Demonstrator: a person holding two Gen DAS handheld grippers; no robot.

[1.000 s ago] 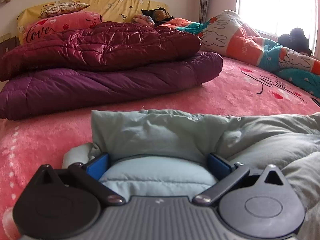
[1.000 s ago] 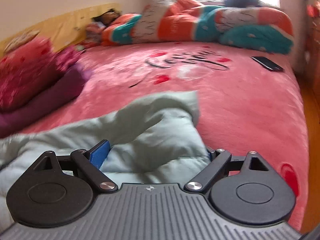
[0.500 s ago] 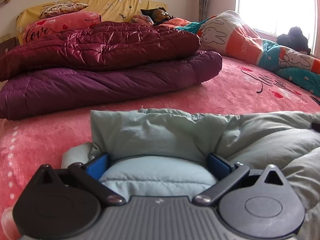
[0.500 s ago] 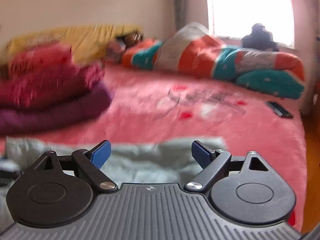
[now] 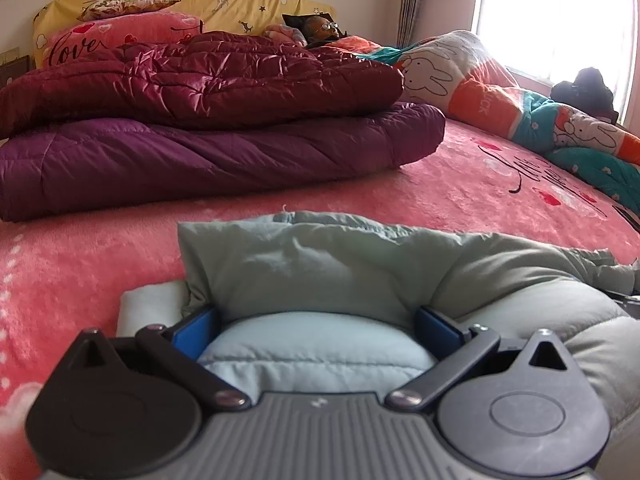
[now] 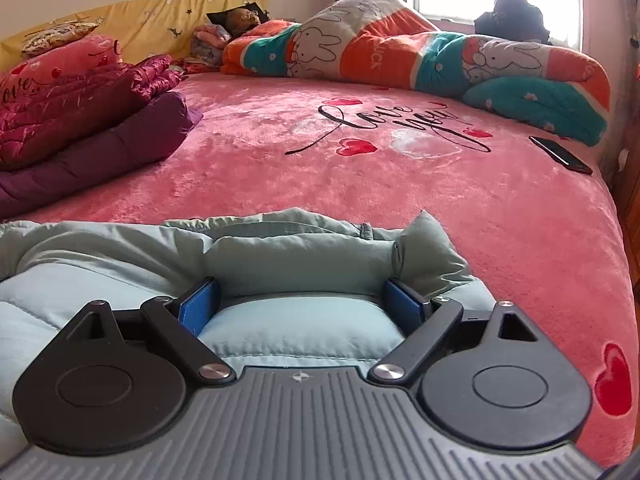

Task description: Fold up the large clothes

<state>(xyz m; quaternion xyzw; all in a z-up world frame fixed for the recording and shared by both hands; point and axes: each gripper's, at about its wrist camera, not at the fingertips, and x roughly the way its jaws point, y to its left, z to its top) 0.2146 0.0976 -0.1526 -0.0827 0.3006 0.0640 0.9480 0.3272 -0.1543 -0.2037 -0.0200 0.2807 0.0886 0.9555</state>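
The coat [image 5: 320, 268] is pale green and puffy, and it lies on the pink bed [image 6: 400, 184], close to you. Your left claw [image 5: 316, 326] is spread wide, with a fat roll of the coat sitting between its blue pads [image 5: 195, 332]. Your right claw [image 6: 300, 304] is wide too, set around the other end of that same puffy edge. Neither one pinches the cloth yet. I think you have both claws low and side by side so you can grab the edge at two spots and lift it evenly. Two more coats [image 5: 208, 128] sit stacked well away by the pillows, so that may be where this one goes.
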